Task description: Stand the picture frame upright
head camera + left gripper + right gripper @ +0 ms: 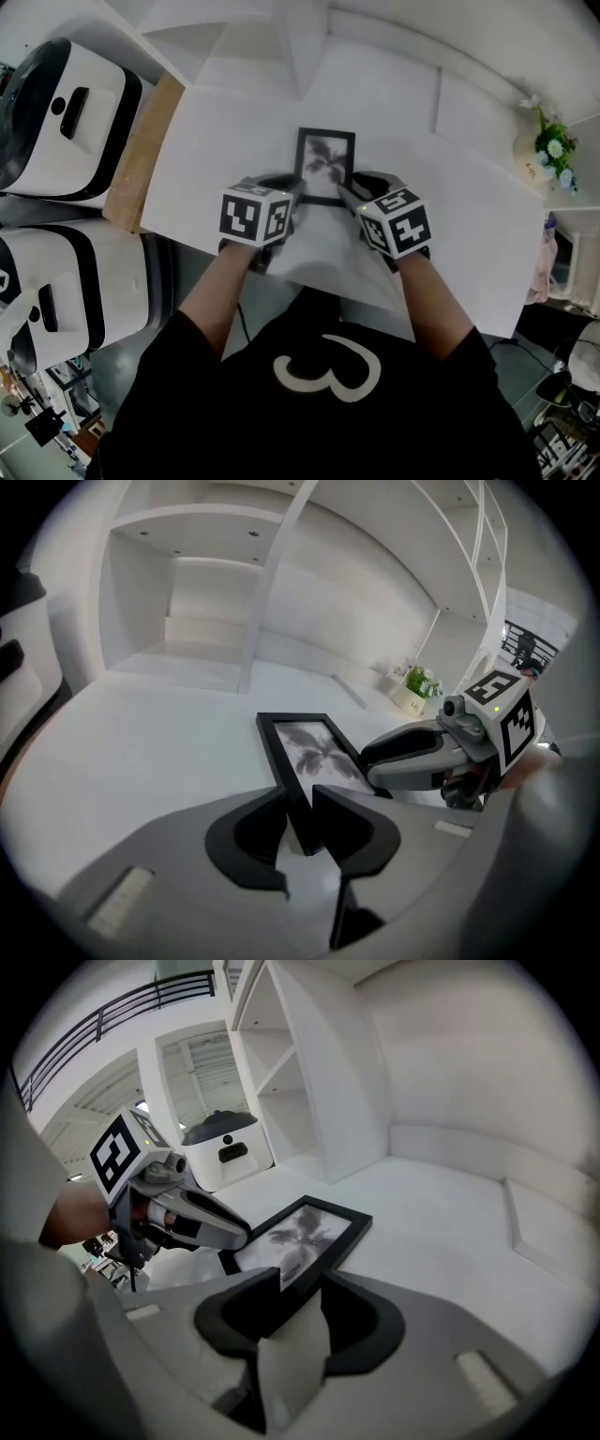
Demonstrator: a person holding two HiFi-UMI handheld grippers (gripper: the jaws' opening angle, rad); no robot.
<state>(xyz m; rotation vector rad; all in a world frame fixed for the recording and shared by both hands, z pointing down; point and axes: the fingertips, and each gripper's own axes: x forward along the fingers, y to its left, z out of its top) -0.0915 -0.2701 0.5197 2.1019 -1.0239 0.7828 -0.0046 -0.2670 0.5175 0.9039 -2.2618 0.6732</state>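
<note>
A black picture frame point(325, 159) with a grey leaf print lies flat on the white table point(450, 187), its short near edge toward me. My left gripper point(298, 192) is at the near left corner. In the left gripper view, my left gripper point(300, 813) has its pads closed on the black border of the frame point(314, 747). My right gripper point(345, 194) is at the near right corner. In the right gripper view, my right gripper point(300, 1288) clamps the frame point(300, 1232) by its right border. Each gripper shows in the other's view.
Two white appliances point(66, 122) point(56, 281) stand left of the table, beside a wooden edge point(141, 155). A small potted plant point(548, 150) sits at the far right. White shelving point(234, 574) rises behind the table.
</note>
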